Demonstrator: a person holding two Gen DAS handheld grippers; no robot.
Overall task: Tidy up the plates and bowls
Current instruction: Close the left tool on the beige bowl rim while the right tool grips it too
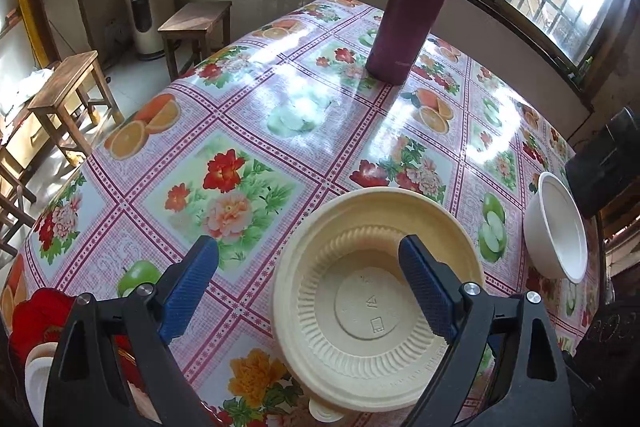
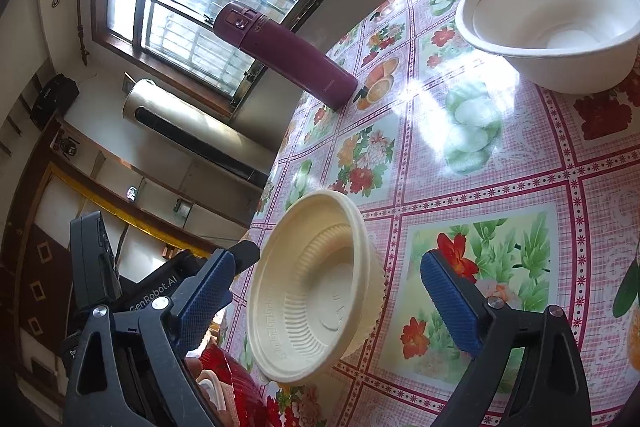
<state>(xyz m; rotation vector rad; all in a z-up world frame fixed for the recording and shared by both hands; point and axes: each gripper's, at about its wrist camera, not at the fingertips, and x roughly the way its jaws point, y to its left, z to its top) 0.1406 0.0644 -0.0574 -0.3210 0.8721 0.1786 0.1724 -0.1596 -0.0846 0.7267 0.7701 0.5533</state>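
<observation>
Both grippers stood spread, empty. Left gripper (image 1: pixel 308 291) hung over cream bowl (image 1: pixel 372 307) on floral table (image 1: pixel 248 131), nearer than right gripper (image 2: pixel 326 297); white bowl (image 2: pixel 556 27) sat well apart, rightward.

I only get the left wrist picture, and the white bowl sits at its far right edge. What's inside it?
Observer: The right wrist view looks down into the white bowl. There's no food in it, but a second rim inside suggests two bowls nested together.
Operator: And the other gripper, is it holding something?
Observer: No. The right gripper is open, and its blue pads touch nothing.
Operator: Is the cream thing in front of me a plate?
Observer: Seen from the side, the cream bowl has a deep ribbed wall, so it's a bowl.
</observation>
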